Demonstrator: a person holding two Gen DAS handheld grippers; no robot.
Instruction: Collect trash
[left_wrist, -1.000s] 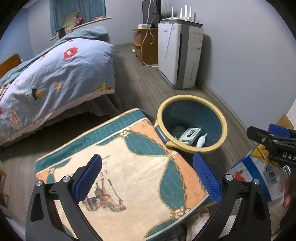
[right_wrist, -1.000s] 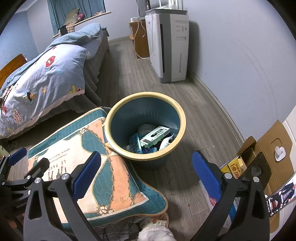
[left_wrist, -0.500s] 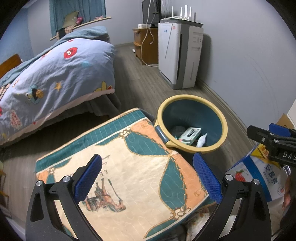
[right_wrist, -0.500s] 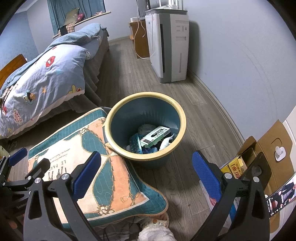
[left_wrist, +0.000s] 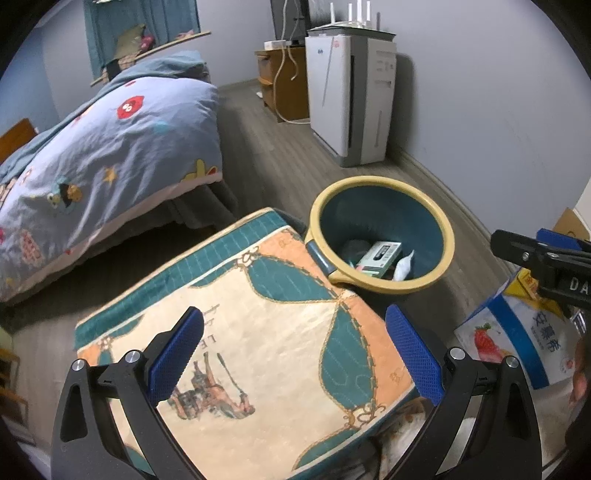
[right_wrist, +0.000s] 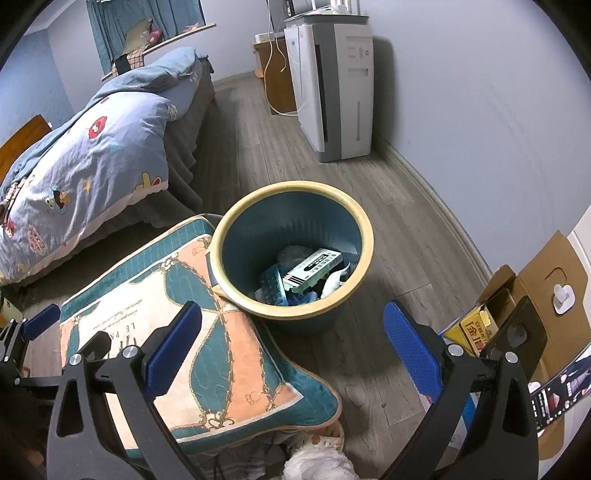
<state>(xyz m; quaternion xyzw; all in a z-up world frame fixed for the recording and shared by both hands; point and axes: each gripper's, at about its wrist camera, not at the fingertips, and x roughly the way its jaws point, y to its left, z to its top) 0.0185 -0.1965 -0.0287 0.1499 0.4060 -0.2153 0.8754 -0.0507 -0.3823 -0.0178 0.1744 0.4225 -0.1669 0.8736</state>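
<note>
A bed (left_wrist: 110, 155) with a cartoon-print blue quilt fills the left side, and a white air purifier (right_wrist: 332, 92) stands against the wall. Down in front, a teal-and-orange cushion (left_wrist: 258, 332) lies touching the trash bin (right_wrist: 360, 236), blue with a yellow rim, standing on the wood floor (right_wrist: 399, 206). Inside the bin sit a green-and-white box (right_wrist: 312, 267) and crumpled wrappers. The left gripper (left_wrist: 293, 356) hangs over the cushion, jaws wide and empty; the right gripper (right_wrist: 291, 343) hovers near the bin, jaws wide too.
</note>
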